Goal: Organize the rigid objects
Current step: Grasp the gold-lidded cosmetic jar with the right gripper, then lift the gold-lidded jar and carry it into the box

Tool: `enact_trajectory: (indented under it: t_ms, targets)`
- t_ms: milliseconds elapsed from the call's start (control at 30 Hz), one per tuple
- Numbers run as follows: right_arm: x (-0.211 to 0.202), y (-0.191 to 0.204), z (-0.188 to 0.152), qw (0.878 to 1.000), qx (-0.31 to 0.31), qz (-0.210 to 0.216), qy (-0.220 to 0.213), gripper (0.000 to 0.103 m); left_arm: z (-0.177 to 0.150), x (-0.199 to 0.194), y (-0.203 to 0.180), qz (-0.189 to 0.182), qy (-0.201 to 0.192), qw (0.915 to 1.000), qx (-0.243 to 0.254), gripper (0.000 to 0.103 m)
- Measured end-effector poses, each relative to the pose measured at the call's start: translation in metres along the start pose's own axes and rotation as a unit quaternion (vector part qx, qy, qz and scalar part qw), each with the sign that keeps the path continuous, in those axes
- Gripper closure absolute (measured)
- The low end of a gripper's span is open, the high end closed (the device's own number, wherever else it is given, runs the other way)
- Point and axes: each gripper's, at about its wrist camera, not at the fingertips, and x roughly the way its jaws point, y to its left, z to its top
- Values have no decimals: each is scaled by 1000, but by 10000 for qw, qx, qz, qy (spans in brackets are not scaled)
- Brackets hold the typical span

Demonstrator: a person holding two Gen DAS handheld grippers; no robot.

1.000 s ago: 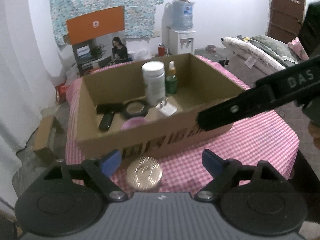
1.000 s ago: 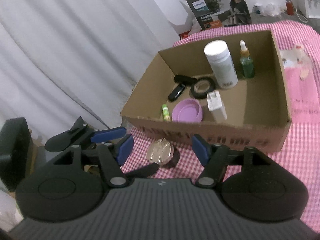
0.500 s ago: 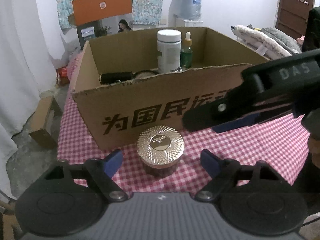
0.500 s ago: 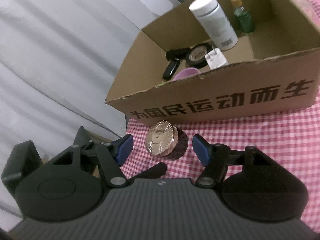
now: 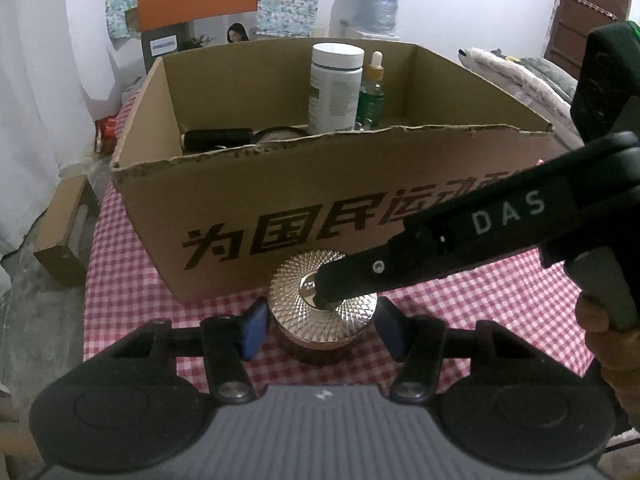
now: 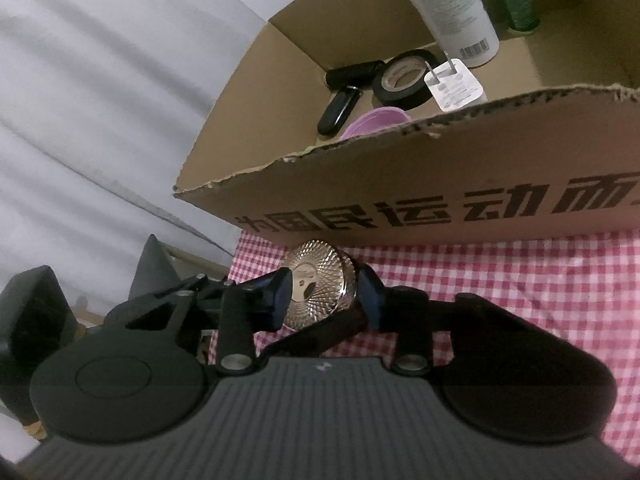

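Gold-lidded jar point(image 5: 323, 312) stands on the checked tablecloth point(image 5: 500, 300) just outside the near wall of the cardboard box point(image 5: 280, 200), at 6 o'clock from the box in the left wrist view. I have both tools on it. The left gripper point(image 5: 322, 330) straddles the jar body, its jaws closing, blue pads beside the glass at 9 and 3 o'clock; I cannot tell whether they press yet. The right gripper point(image 6: 325, 294) comes across from 3 o'clock in the left view and brackets the faceted lid, jaws also closing, pads at or very near the lid rim.

Progress, as I judge it: most of the sorting is done. Inside the box I see the white bottle point(image 5: 335, 88) and green dropper bottle point(image 5: 371, 92) upright at 12 o'clock, with the black tape roll point(image 6: 404, 80), white charger plug point(image 6: 454, 86), black fob point(image 6: 340, 106) and purple lid point(image 6: 376, 118) on the floor. The jar is the only item I see outside. Remaining: secure the jar and place it in the box
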Motion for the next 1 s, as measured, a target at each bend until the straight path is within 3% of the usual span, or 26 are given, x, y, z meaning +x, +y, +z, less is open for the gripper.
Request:
enact_trajectory:
  t_ms: [567,1000]
  targets:
    - [-46,-37,-26,9990,337,-213,-176,65,3,4,-53,-444,150,9976,519,45]
    - [-62,-52,-37,9984,450,-190,-281,62,5,14,-71,-418,196,9959,782,44]
